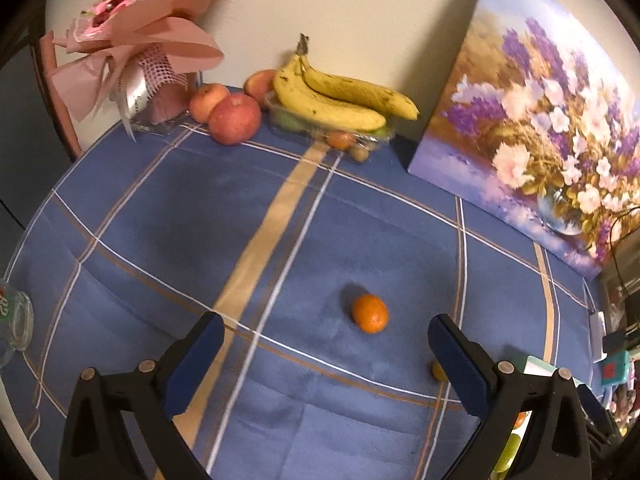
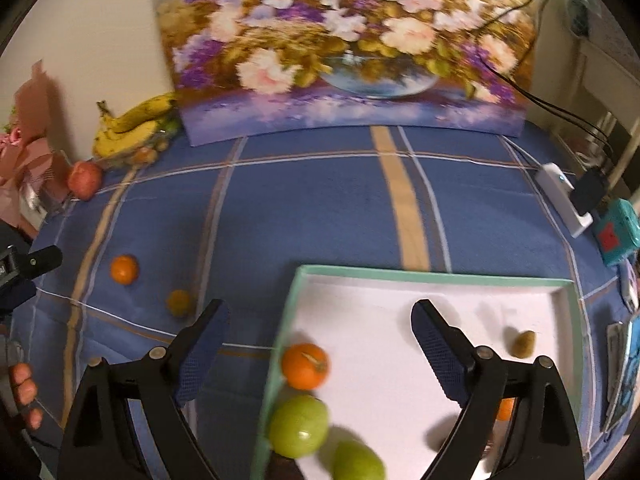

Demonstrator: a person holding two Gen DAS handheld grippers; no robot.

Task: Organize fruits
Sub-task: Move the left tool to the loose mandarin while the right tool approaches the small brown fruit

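Both tools, left (image 1: 326, 344) and right (image 2: 320, 330), gape empty; tray (image 2: 432, 276) holds several fruits; orange (image 1: 370, 313) plus far pile remain on table (image 1: 160, 220).

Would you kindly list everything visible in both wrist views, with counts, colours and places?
Tangerines on cloth: two, orange, mid-table.
Tray: one, white with green rim, near right.
Fruit in tray: tangerine, two green fruits, brown kiwi.
Bananas: one bunch, yellow, back.
Apples: three, red, back left.
Bouquet: pink, back left.
Painting: floral, against wall.
Tablecloth: blue plaid.
Left tongs: open.
Right tongs: open.
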